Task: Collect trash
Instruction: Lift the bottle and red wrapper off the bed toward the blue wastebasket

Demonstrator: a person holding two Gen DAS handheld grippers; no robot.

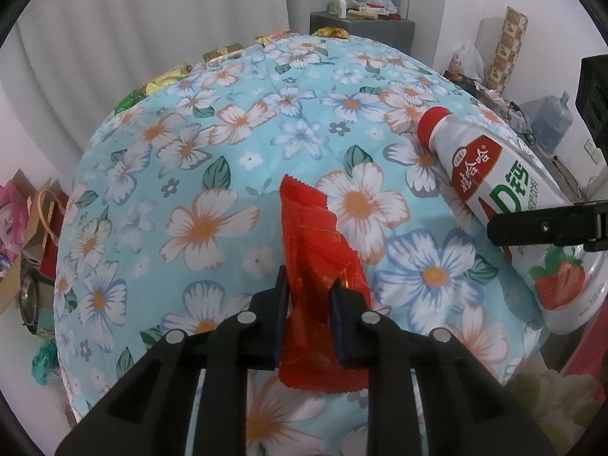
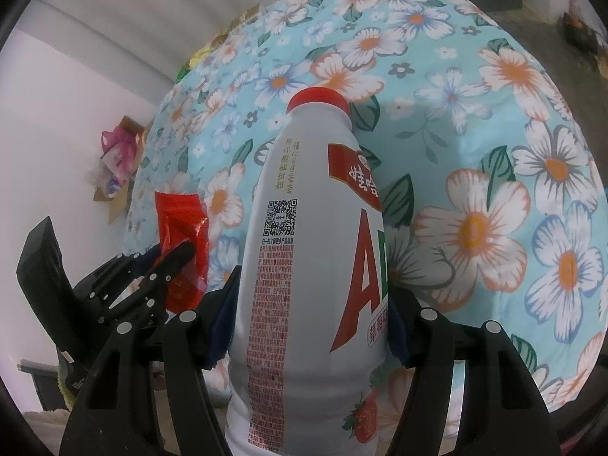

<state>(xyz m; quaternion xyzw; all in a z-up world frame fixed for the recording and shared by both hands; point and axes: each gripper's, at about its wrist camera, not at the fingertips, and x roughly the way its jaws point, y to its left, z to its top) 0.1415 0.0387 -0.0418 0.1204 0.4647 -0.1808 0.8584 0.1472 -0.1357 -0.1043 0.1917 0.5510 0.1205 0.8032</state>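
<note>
The white bottle between my right fingers carries big red "AD" letters, a red banner reading "娃哈", a black QR code, a strawberry picture and small red print too fine to read. I read nothing on the red wrapper.

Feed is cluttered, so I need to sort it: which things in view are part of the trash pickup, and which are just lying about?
Part of the job:
- red wrapper, held in the left tool
- white drink bottle, held in the right tool
- snack packets along the far edge of the flowered cloth

Just lying about:
- water jug
- cardboard box with bags
- grey cabinet
</note>
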